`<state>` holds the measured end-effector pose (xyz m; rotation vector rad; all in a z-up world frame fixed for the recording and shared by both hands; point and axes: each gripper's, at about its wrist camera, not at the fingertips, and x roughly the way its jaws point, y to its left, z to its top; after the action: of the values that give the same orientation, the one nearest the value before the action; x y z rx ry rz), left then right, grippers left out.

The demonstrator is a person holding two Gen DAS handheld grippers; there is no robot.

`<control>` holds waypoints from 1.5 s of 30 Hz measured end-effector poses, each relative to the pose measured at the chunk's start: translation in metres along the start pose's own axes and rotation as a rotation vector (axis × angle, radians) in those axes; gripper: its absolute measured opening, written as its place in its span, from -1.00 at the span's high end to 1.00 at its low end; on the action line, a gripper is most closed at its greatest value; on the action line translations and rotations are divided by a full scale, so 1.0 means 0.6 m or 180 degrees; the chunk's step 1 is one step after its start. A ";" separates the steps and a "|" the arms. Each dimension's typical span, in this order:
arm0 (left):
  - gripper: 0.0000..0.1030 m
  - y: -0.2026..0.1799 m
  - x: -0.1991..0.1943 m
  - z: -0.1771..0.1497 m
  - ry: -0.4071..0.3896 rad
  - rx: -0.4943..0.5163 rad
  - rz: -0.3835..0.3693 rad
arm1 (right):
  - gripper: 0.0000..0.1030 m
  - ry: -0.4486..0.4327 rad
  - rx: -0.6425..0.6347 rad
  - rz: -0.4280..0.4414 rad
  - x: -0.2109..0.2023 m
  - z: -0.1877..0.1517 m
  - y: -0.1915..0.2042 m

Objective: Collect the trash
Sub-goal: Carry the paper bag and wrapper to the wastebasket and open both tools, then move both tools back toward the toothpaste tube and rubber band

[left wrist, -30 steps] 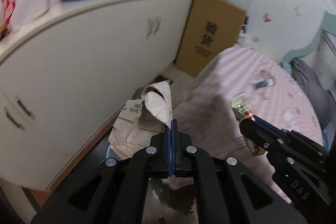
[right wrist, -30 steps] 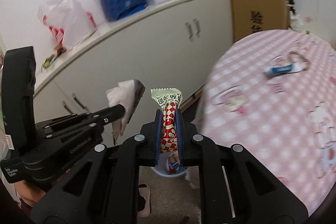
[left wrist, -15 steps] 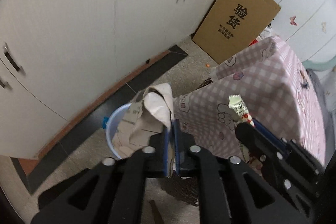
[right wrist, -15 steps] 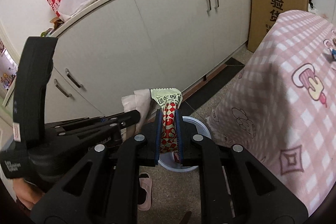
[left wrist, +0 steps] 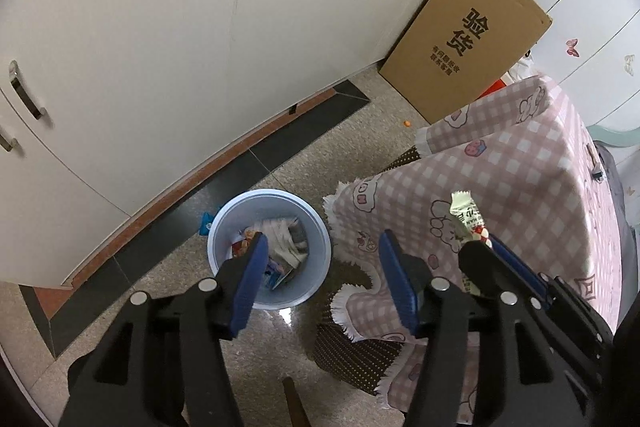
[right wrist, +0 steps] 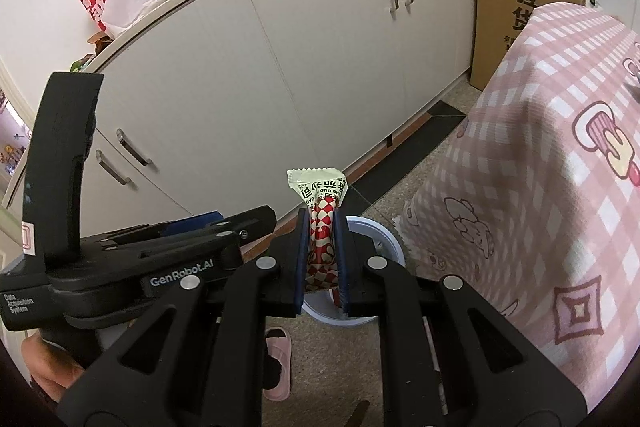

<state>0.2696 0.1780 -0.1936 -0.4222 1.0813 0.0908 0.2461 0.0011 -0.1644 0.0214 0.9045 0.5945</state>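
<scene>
A pale blue bin stands on the floor by the cabinets; crumpled paper and other trash lie inside it. My left gripper is open and empty, held above the bin. My right gripper is shut on a red-and-white checked snack wrapper, whose white top sticks up above the pads. It also shows in the left wrist view, to the right of the bin. In the right wrist view the bin's rim sits just behind the wrapper.
White cabinets run along the back. A flat cardboard box leans against them. A table with a pink checked cloth stands right of the bin. A pink slipper lies on the floor.
My left gripper has opened and the crumpled paper has dropped into the bin. Both grippers have tilted down toward the floor. The right gripper still holds the wrapper.
</scene>
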 end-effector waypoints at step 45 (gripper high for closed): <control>-0.21 -0.267 -0.138 0.018 -0.0687 0.0959 -0.0076 | 0.02 -0.0748 0.0229 -0.0451 -0.242 0.042 -0.151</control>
<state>0.2834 0.0464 -0.0707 -0.1493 0.8597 -0.0471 0.2400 -0.1412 -0.0657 0.0896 0.6924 0.4175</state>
